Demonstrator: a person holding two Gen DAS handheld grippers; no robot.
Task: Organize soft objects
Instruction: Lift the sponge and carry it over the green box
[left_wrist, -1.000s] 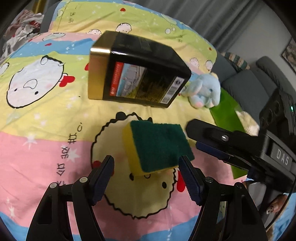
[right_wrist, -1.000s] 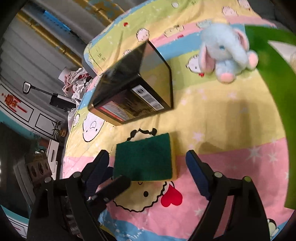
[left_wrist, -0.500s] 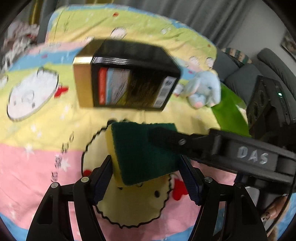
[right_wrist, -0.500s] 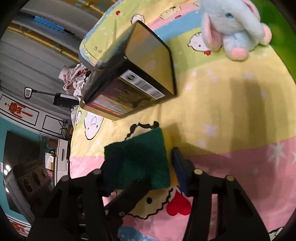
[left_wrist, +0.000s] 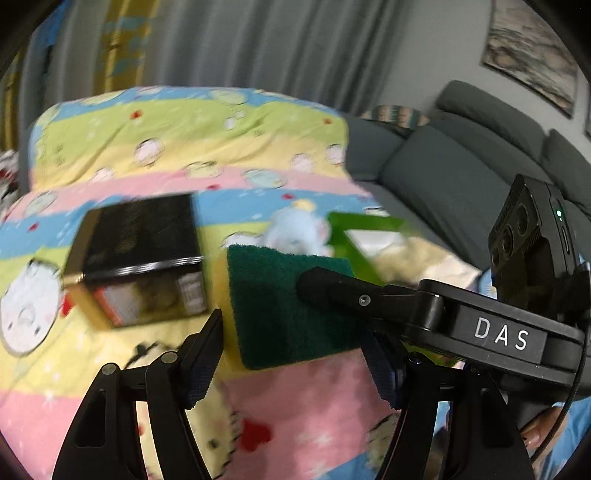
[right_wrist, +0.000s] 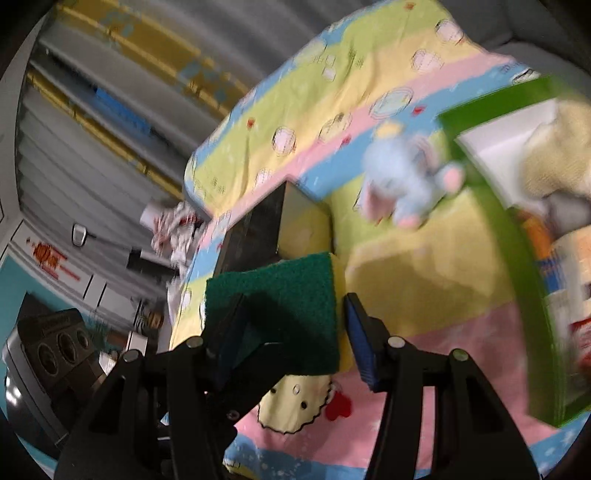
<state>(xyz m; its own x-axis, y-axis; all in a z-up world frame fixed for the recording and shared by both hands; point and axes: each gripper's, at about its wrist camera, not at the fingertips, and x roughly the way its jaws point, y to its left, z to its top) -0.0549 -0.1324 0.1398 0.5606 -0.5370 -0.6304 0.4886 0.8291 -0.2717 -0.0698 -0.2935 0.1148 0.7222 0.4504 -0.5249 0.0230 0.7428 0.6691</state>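
Observation:
A yellow sponge with a green scouring top (left_wrist: 280, 302) is held off the cartoon-print blanket (left_wrist: 147, 133). My left gripper (left_wrist: 295, 354) is shut on the sponge across its width. My right gripper (right_wrist: 288, 339) is shut on the same sponge (right_wrist: 291, 306), and one of its fingers (left_wrist: 332, 291) lies across the green top in the left wrist view. A light blue plush elephant (left_wrist: 299, 232) lies behind the sponge, also in the right wrist view (right_wrist: 410, 181).
A black and gold box (left_wrist: 136, 258) stands on the blanket at left, also in the right wrist view (right_wrist: 273, 225). A green bin (right_wrist: 517, 236) with soft items and packets is at right. A grey sofa (left_wrist: 461, 166) lies beyond the bed.
Both grippers closed on the sponge and lifted it off the blanket. The views now tilt up and show more of the room.

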